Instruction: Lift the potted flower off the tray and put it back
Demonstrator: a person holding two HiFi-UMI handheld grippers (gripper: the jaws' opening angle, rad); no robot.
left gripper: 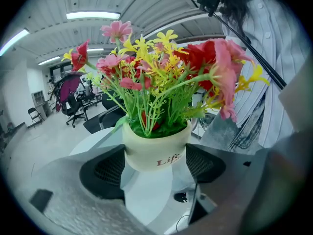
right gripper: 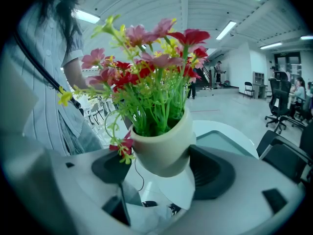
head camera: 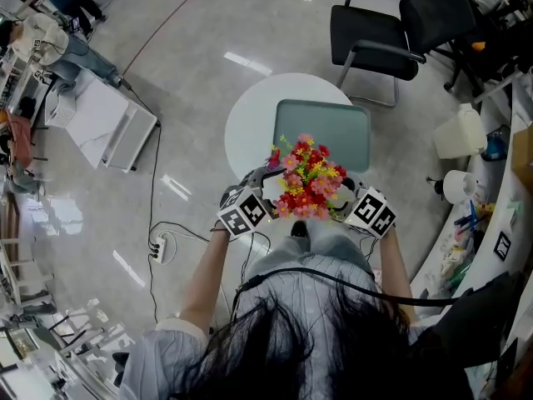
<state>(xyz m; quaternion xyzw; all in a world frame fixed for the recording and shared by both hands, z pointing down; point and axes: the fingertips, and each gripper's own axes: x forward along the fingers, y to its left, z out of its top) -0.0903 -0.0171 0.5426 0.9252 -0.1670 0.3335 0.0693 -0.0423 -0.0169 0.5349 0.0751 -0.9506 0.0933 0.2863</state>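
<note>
The potted flower (head camera: 306, 182) has red, pink and yellow blooms in a cream pot (left gripper: 155, 151). It hangs in the air close to my body, lifted off the grey-green tray (head camera: 323, 132) that lies on the round white table (head camera: 250, 123). My left gripper (head camera: 271, 192) is shut on the pot from the left, both black pads (left gripper: 105, 170) pressed against its sides. From the other side my right gripper (head camera: 341, 192) also grips the pot (right gripper: 164, 146), which looks tilted in the right gripper view. The tray (right gripper: 225, 141) shows beyond the pot there.
Black office chairs (head camera: 375, 32) stand beyond the table. A white panel (head camera: 108, 123) lies on the floor at the left, with a power strip (head camera: 160, 247) and cable near my feet. Cluttered desks and a white bin (head camera: 458, 132) line the right side.
</note>
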